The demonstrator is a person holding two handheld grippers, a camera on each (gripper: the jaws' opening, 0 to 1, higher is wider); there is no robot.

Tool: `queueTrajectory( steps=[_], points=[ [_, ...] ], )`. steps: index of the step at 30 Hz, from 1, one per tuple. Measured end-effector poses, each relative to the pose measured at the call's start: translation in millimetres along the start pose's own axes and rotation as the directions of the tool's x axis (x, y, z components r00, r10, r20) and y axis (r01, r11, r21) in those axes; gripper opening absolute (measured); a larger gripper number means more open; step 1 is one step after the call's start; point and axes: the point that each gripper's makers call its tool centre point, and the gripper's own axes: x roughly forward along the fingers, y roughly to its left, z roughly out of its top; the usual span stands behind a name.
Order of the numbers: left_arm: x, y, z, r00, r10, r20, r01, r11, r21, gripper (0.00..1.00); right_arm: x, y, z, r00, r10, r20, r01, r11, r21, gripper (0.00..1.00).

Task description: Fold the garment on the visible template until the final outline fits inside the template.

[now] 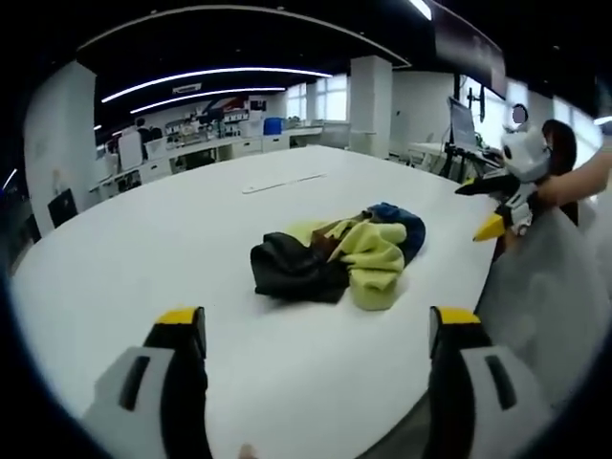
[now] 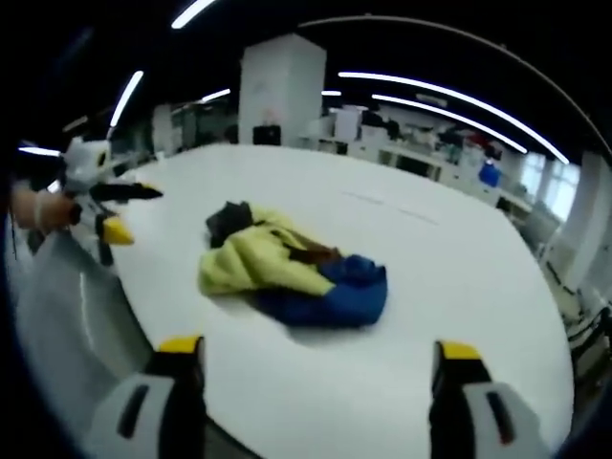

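The garment [image 1: 335, 256] lies crumpled mid-frame on the white worktop [image 1: 143, 249], touching neither gripper. Your left gripper [image 1: 316, 335] and right gripper [image 2: 316, 363] hover at bottom, fingers spread, released.

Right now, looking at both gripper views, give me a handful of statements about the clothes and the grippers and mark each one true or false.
1. The garment lies crumpled in a heap on the white table. True.
2. The heap is one plain colour. False: it shows yellow-green, blue and black parts.
3. The left gripper is open and apart from the garment. True.
4. The right gripper is shut on the garment. False: it is open, with bare table between its jaws.
5. The garment is already folded flat. False: it is bunched up.
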Motion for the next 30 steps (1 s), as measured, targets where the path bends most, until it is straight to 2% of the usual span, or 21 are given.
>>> queueTrajectory(
  steps=[4,7,9,14,16,19,21,25,30],
  points=[
    [8.2,1.7,9.7,0.999,-0.038,-0.001,0.038,0.997,0.063,0.88,-4.9,-10.2,9.0,1.000,-0.005,0.012,0.005,1.000,0.002,0.99],
    [18.7,9.6,16.7,0.998,-0.058,0.006,0.057,0.996,0.069,0.88,-4.7,-21.1,13.6,1.000,-0.021,0.009,0.021,1.000,0.003,0.99],
    [26.6,12.9,21.7,0.997,-0.075,-0.003,0.075,0.990,0.121,0.85,-4.3,-26.9,19.4,1.000,-0.019,0.010,0.019,1.000,0.008,0.99],
    [43.1,22.9,29.2,0.994,-0.109,-0.028,0.112,0.982,0.153,0.72,6.7,-45.5,29.4,1.000,-0.005,-0.010,0.005,1.000,-0.024,0.99],
    [48.5,21.5,31.6,0.993,-0.115,-0.030,0.118,0.979,0.165,0.71,11.6,-49.0,36.3,1.000,0.007,-0.014,-0.007,0.999,-0.042,0.94],
    [57.7,21.8,32.8,0.989,-0.139,-0.046,0.145,0.969,0.201,0.66,21.3,-48.4,52.6,0.999,0.031,-0.012,-0.031,0.997,-0.069,0.93],
    [64.5,20.2,31.3,0.986,-0.157,-0.063,0.167,0.961,0.220,0.63,29.2,-48.4,55.7,0.999,0.043,-0.023,-0.045,0.995,-0.084,0.89],
    [75.0,19.8,27.3,0.980,-0.187,-0.071,0.199,0.949,0.244,0.49,40.9,-39.4,57.8,0.996,0.079,-0.050,-0.084,0.989,-0.125,0.85],
    [92.2,12.7,17.5,0.970,-0.219,-0.104,0.240,0.930,0.279,0.39,53.9,-39.7,57.1,0.992,0.103,-0.076,-0.114,0.981,-0.154,0.74]
  ],
)
